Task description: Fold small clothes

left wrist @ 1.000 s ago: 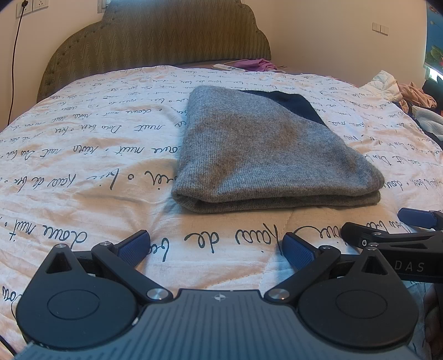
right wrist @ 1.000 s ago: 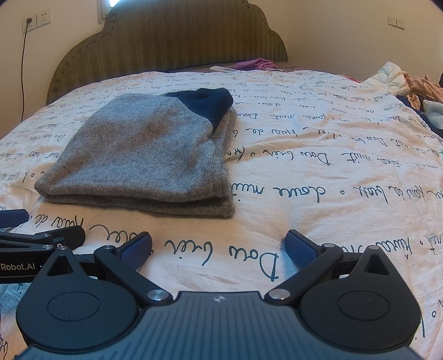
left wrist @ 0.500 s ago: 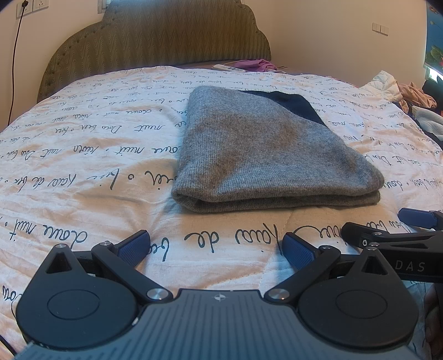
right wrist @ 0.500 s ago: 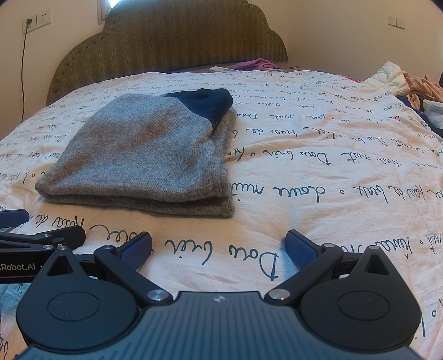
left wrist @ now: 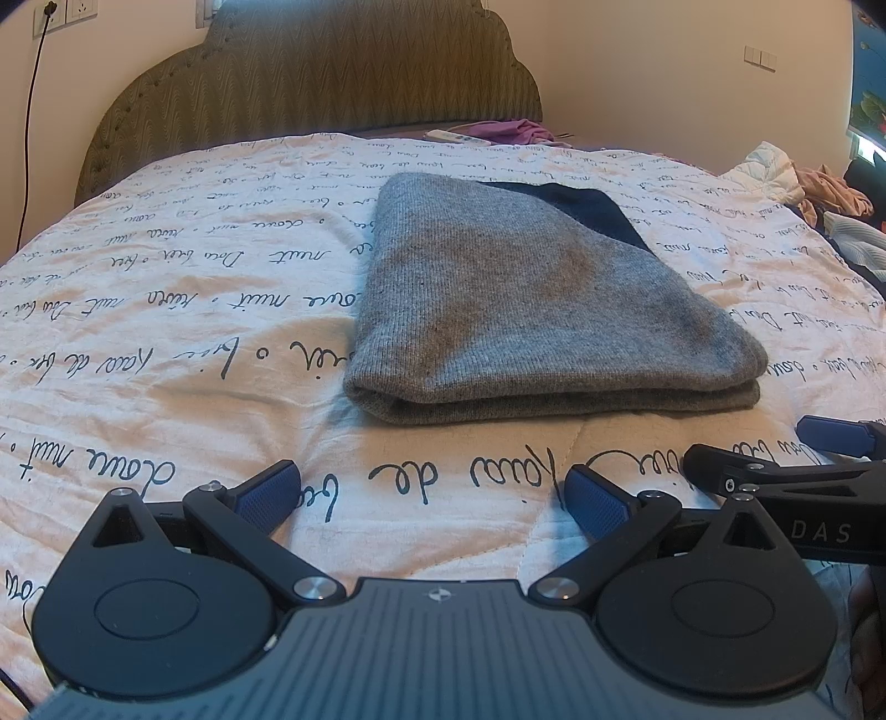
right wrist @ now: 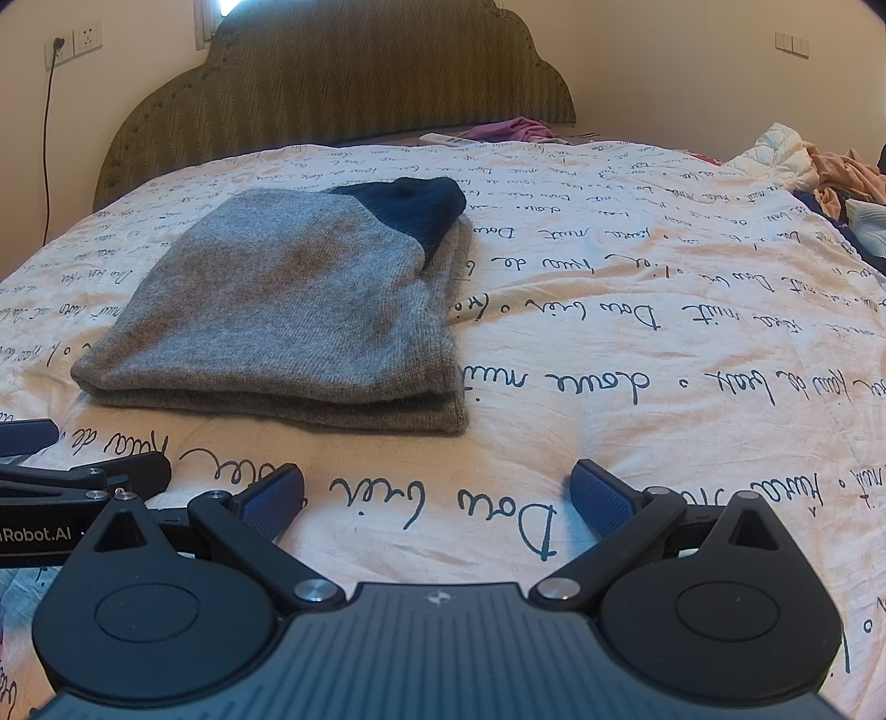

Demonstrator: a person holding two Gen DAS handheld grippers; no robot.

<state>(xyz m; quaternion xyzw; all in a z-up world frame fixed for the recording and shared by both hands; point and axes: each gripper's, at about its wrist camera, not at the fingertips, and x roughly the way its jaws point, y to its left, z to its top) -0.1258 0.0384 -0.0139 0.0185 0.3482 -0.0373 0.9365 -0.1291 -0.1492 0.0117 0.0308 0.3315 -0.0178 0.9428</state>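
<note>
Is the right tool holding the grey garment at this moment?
No, the right tool is open and empty above the bedspread, apart from the folded grey garment.

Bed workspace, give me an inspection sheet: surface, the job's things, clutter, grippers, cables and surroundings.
Surface: bedspread, pale with dark script, lightly wrinkled.
Job's things: grey knit lies folded flat mid-bed, a navy part showing at its far end.
Clutter: clothes pile at the right edge; purple garment and a white remote by the headboard.
Grippers: left gripper and right gripper hover side by side short of the knit's near edge, jaws open, holding nothing.
Cables: one cord hangs from a wall socket at left.
Surroundings: padded headboard, plain walls, light switch at right.
</note>
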